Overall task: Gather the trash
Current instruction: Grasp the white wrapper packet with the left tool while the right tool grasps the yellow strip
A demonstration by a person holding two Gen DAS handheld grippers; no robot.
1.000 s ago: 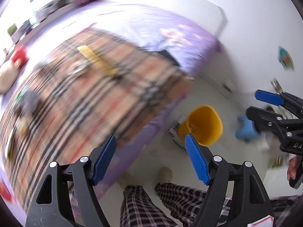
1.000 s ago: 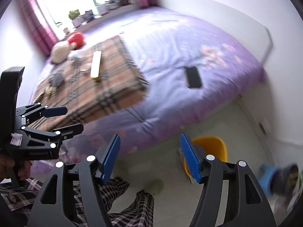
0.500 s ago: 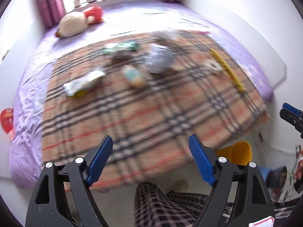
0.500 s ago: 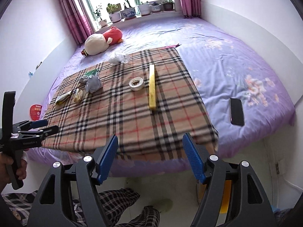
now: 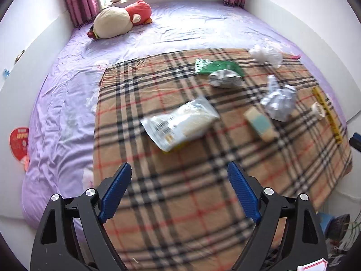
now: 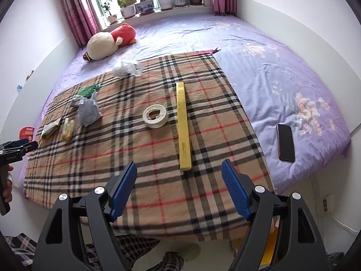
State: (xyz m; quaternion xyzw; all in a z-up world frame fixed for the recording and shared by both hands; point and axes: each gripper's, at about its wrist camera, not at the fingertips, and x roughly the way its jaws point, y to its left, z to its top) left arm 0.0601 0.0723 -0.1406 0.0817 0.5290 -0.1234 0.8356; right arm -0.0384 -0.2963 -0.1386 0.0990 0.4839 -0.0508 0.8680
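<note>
Trash lies on a plaid blanket [image 5: 180,203] on the bed. In the left wrist view: a clear food wrapper [image 5: 180,122], a small tan and blue box [image 5: 260,123], crumpled silver foil [image 5: 278,100], a green bag [image 5: 217,66] with a silver wad [image 5: 224,79], a white plastic bag [image 5: 266,54]. In the right wrist view: a tape roll [image 6: 155,115] and a long yellow box [image 6: 183,126]. My left gripper [image 5: 179,187] is open above the blanket's near part. My right gripper [image 6: 179,186] is open just short of the yellow box's near end.
A black phone [image 6: 286,142] lies on the purple sheet [image 6: 270,79] at right. A plush toy [image 6: 108,41] lies near the window, with potted plants [image 6: 158,1] on the sill. A yellow bin [image 6: 268,248] stands on the floor below the bed edge. A red fan [image 5: 19,141] sits at left.
Both grippers swung up from the floor and bin toward the bed. The left view has moved closer over the wrappers; the right view has advanced toward the yellow box. Both stayed open.
</note>
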